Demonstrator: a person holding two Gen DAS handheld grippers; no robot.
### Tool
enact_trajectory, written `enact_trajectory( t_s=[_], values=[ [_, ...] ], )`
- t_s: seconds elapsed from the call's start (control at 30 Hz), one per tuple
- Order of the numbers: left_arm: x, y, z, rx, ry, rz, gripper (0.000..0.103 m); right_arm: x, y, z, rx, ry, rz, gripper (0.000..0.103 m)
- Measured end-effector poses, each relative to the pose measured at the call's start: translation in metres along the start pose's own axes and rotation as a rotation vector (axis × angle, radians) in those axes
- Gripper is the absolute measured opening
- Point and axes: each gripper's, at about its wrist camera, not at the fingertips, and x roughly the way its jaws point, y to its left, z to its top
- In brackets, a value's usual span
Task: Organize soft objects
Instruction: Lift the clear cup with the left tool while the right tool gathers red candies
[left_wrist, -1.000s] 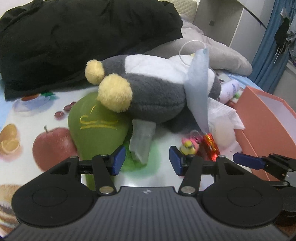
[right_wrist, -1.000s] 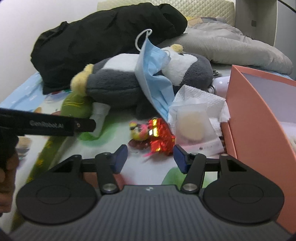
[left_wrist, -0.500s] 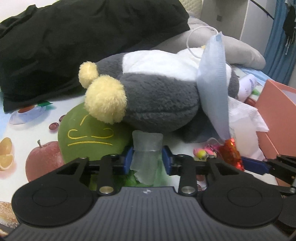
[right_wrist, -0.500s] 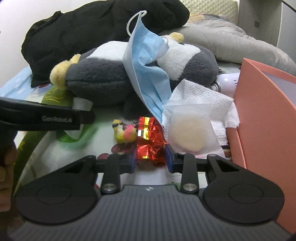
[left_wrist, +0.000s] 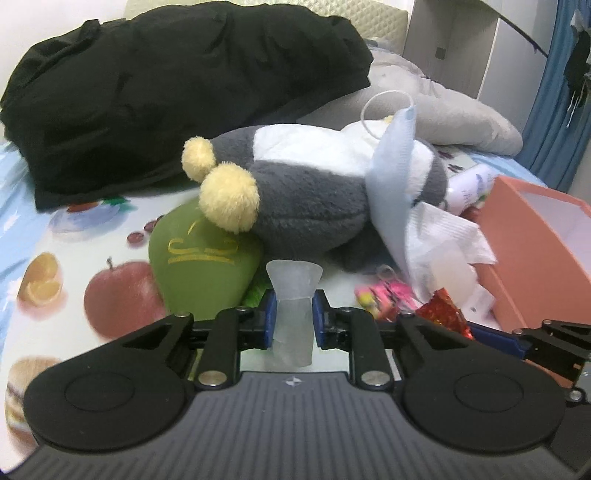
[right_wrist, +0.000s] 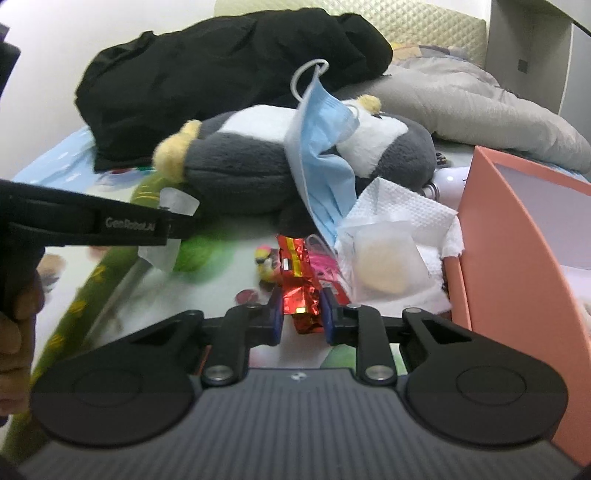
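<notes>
My left gripper (left_wrist: 293, 319) is closing, and its blue pads pinch a translucent soft cup (left_wrist: 294, 295) lifted off the fruit-print sheet (left_wrist: 74, 258). My right gripper (right_wrist: 301, 314) is closing too, its pads pressing a crumpled red foil wrapper (right_wrist: 299, 288). Behind both lies a grey-and-white plush penguin (left_wrist: 314, 192) with yellow feet, a blue face mask (right_wrist: 321, 155) draped over it. A green plush (left_wrist: 199, 258) lies under the penguin's feet. From the right wrist view the left gripper (right_wrist: 173, 221) shows side-on, still carrying the cup (right_wrist: 177, 201).
An open orange box (right_wrist: 517, 240) stands at the right. A white paper towel with a bagged round pad (right_wrist: 384, 266) leans by it. A small pink-yellow toy (left_wrist: 384, 291) lies on the sheet. Black clothing (left_wrist: 177, 85) and a grey pillow (right_wrist: 480, 107) fill the back.
Both grippers closed from wide open: the left onto the translucent cup, the right onto the red foil wrapper. Both then rose slightly, lifting what they hold.
</notes>
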Motion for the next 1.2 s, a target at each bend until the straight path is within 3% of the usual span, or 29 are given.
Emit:
enact_trajectory(
  t_s=[0.37,0.57,0.7,0.83,0.9,0.97,1.03,1.2],
  values=[
    [-0.068,-0.019,-0.056,-0.057,0.055,-0.071,0.024,-0.069,0.015,-0.039,-0.079,0.019,-0.001,0.023],
    [-0.100,-0.028,-0.088,-0.099,0.116,-0.128,0.024,-0.102,0.016,-0.068,-0.125,0.082,0.014,0.023],
    [-0.107,-0.036,-0.108,-0.097,0.160,-0.142,0.024,-0.114,0.013,-0.089,-0.076,0.137,0.052,0.023],
    [-0.106,-0.039,-0.116,-0.087,0.173,-0.130,0.024,-0.119,0.013,-0.097,-0.084,0.139,0.075,0.030],
    [-0.107,-0.037,-0.117,-0.090,0.169,-0.121,0.024,-0.122,0.013,-0.096,-0.079,0.129,0.101,0.046],
    [-0.110,-0.036,-0.116,-0.088,0.162,-0.106,0.024,-0.125,0.009,-0.095,-0.038,0.113,0.144,0.054],
    [-0.110,-0.032,-0.115,-0.091,0.160,-0.094,0.024,-0.125,0.005,-0.094,-0.005,0.101,0.182,0.055],
    [-0.112,-0.028,-0.116,-0.091,0.164,-0.075,0.024,-0.113,-0.002,-0.095,0.003,0.098,0.183,0.055]
  ],
)
